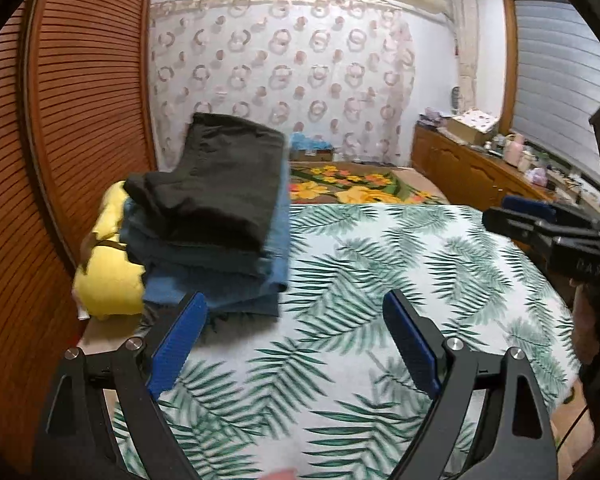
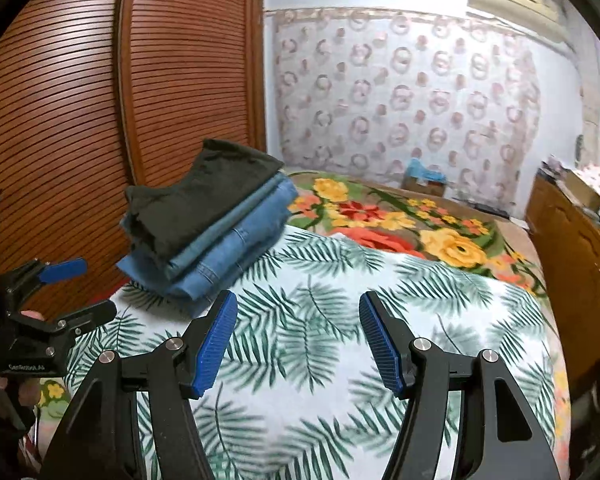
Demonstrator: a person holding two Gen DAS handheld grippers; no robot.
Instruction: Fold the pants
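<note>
1. The folded pants [image 1: 216, 184] are stacked at the bed's [image 1: 380, 280] left edge.
2. Both the left gripper [image 1: 296, 344] and right gripper [image 2: 298, 344] are held wide open, nothing gripped.
3. The stack lies ahead-left, nearer the left gripper.

Both grippers are hanging over the leaf-print blanket [image 1: 380, 248] with nothing in them. The left gripper [image 1: 296, 312] is sitting wide open, the right gripper [image 2: 298, 312] is gaping a bit less, both tilting down at it.
</note>
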